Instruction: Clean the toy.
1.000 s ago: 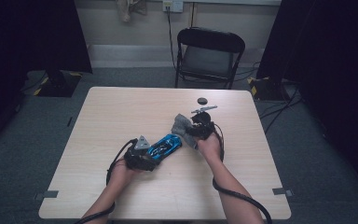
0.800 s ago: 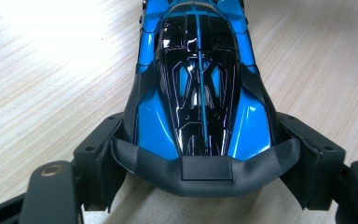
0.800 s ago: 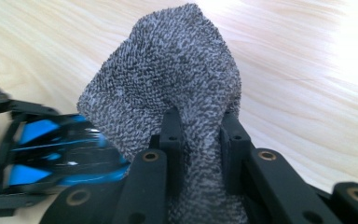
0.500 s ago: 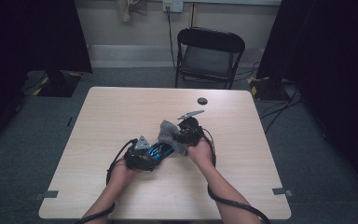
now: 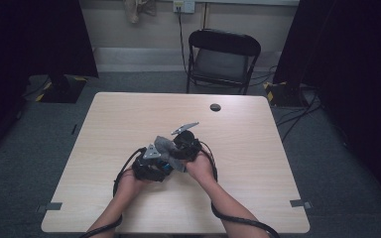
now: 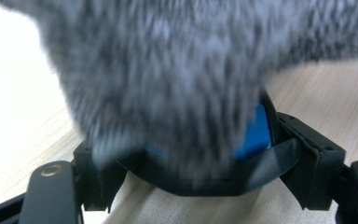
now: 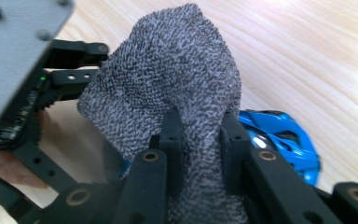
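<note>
Two grippers mid-frame: right gripper (image 7: 199, 140) pinches soft, light grey cloth (image 7: 168, 88) by a fold, left gripper (image 6: 186, 172) clamps hard, slick blue toy car (image 7: 284, 140) across its body.

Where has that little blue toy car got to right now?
The blue toy car sits near the middle of the table, gripped by the left hand-held gripper, mostly covered by the grey cloth that the right hand-held gripper pinches.

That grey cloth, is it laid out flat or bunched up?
Bunched up: the right gripper pinches the grey cloth into a rumpled mound draped over the blue toy car.
</note>
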